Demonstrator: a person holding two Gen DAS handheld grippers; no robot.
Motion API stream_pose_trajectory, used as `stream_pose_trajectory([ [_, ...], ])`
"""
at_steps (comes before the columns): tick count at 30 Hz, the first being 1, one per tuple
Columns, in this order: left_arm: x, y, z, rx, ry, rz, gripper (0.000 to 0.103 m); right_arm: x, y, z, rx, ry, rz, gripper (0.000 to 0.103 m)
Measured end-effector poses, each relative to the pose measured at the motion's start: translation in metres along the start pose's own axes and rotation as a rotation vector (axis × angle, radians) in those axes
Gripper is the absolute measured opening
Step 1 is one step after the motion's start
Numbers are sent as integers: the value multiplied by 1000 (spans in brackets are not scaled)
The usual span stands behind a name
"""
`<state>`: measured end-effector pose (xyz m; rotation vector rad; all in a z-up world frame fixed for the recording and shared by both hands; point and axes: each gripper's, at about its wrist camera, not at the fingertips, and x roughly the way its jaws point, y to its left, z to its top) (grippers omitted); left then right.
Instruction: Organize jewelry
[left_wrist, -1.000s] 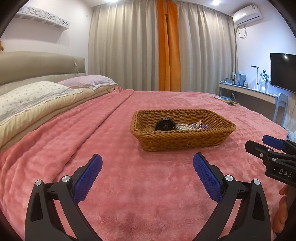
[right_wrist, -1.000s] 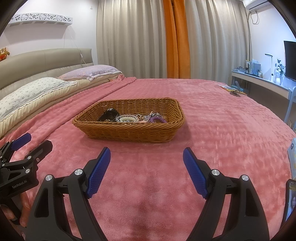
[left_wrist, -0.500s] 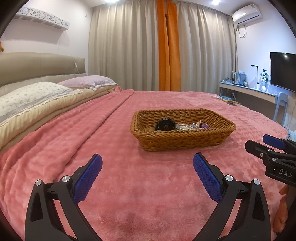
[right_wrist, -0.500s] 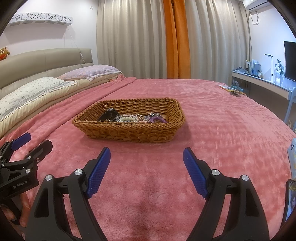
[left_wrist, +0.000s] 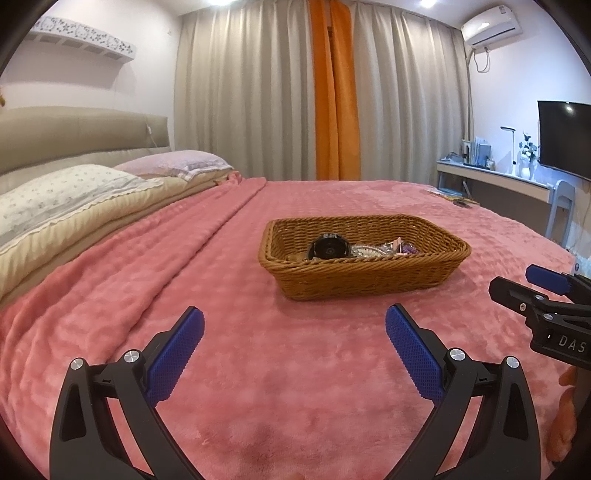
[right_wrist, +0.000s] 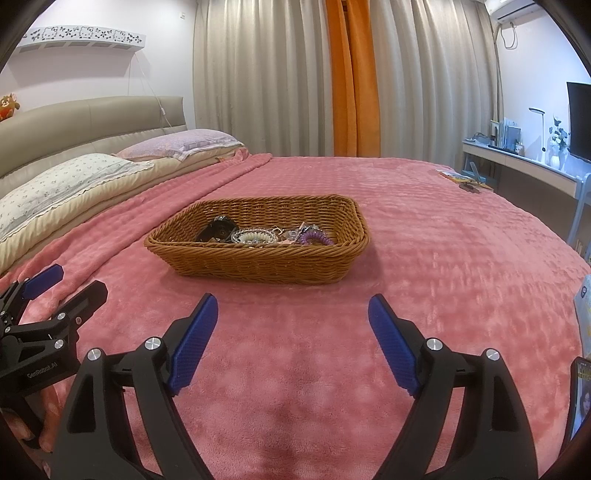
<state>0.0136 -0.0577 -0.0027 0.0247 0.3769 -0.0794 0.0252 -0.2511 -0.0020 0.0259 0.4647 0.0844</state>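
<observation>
A brown wicker basket (left_wrist: 365, 275) sits on the pink blanket in the middle of the bed; it also shows in the right wrist view (right_wrist: 258, 264). Inside lie a black watch (left_wrist: 328, 248), a pale beaded bracelet (right_wrist: 255, 235), a purple coil band (right_wrist: 317, 238) and small mixed pieces. My left gripper (left_wrist: 295, 343) is open and empty, hovering over the blanket short of the basket. My right gripper (right_wrist: 291, 330) is open and empty, also short of the basket. Each gripper shows at the edge of the other's view.
Pillows (left_wrist: 62, 199) and a headboard lie at the left. A desk (left_wrist: 495, 182) with a TV and chair stands at the right. Small items (right_wrist: 465, 181) lie at the bed's far right edge. Magazines (right_wrist: 583, 314) lie at the near right.
</observation>
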Motion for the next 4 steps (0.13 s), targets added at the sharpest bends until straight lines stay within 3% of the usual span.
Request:
stream_pose_trajectory([
  [4, 3, 0, 1, 5, 1, 0, 96, 0, 0, 0, -1, -5, -1, 79],
])
